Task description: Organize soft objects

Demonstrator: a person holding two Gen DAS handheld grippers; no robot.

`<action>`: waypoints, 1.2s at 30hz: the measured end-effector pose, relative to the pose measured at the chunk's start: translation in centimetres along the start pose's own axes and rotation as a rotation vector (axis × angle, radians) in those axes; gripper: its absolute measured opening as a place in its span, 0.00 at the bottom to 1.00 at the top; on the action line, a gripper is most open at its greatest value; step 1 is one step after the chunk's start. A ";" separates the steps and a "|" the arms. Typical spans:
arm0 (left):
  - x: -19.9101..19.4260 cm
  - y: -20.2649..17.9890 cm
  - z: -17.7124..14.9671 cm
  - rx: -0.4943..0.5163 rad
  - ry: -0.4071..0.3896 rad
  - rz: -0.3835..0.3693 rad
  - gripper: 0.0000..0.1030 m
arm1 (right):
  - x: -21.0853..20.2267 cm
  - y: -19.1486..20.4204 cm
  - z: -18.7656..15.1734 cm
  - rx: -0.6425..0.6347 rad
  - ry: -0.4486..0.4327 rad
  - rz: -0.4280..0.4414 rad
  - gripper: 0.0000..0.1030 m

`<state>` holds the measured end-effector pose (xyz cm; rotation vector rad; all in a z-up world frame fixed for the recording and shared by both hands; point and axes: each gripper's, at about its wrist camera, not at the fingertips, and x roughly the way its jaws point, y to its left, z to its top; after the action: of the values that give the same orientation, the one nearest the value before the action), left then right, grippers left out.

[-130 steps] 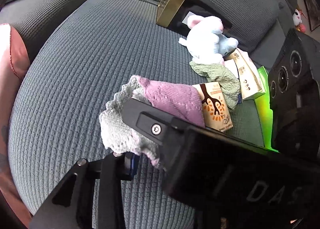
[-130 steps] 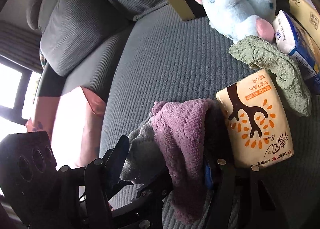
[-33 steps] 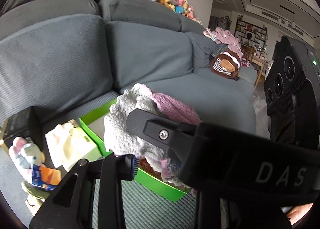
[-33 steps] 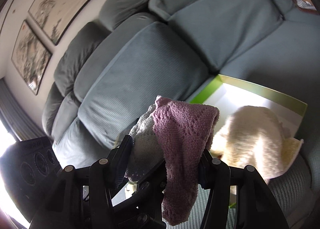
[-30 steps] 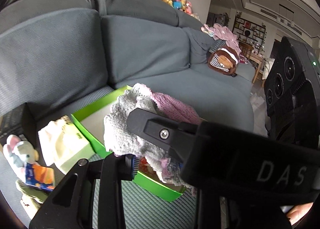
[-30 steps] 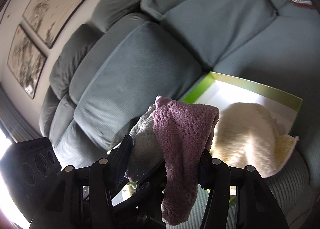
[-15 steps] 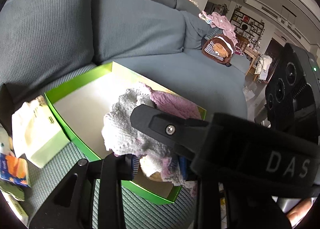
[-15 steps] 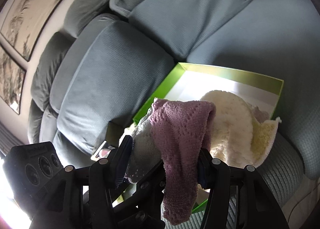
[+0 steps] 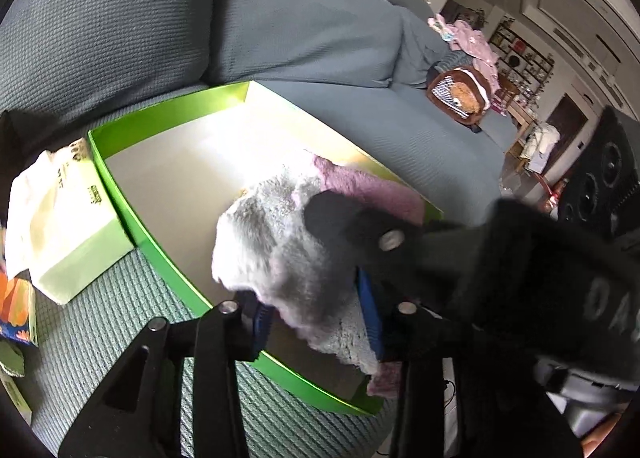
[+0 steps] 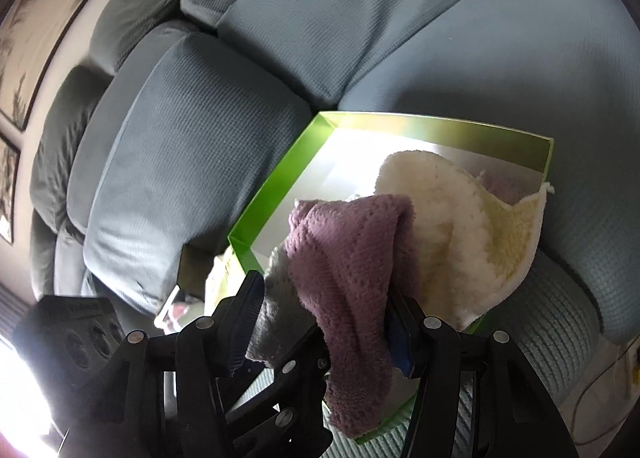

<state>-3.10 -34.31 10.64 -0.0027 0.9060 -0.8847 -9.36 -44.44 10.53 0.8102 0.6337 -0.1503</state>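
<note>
Left jaws (image 9: 316, 310): we are opening them; the cloth (image 9: 280, 242) lies between the blue pads, and we cannot tell whether the pads press it.
Right jaws (image 10: 324, 322): we hold them clenched on the cloth (image 10: 348, 270), its mauve fold draped over the right pad and hanging below it.
Cloth: one knitted piece, grey-white on one side and mauve on the other, stretched between our two grippers above the near corner of the box (image 9: 120, 193).
Box: green walls, pale floor, open on top; we see it standing on the sofa (image 10: 480, 57) seat, against the back cushions.
Cream cloth (image 10: 452, 225): in the right wrist view it lies inside the box and spills over the wall at the corner nearest the seat's front edge.
Tissue pack (image 9: 60, 217): white and pale green, on the seat just beside the box's left wall in the left wrist view.
Orange pack (image 9: 16, 310): at the left rim of that view, past the tissue pack.
Brown toy (image 9: 460, 93): well apart, far along the seat toward the sofa's other end.
Other gripper: each view shows the other gripper's black body at its rim.
</note>
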 end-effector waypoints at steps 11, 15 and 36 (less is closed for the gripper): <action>-0.6 2.0 1.3 -0.086 -0.045 0.071 0.67 | -1.3 -1.1 0.5 0.090 -0.089 -0.056 0.56; -1.5 2.7 1.5 -0.108 -0.075 0.090 0.74 | -2.2 -0.9 0.5 0.082 -0.125 -0.101 0.62; -15.5 10.3 -2.6 -0.239 -0.227 0.367 0.99 | -1.6 7.6 -1.4 -0.143 -0.087 -0.052 0.81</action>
<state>-2.68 -16.29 15.88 -0.1369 0.7630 -0.4221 -8.59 -38.41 15.51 0.6466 0.5767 -0.1843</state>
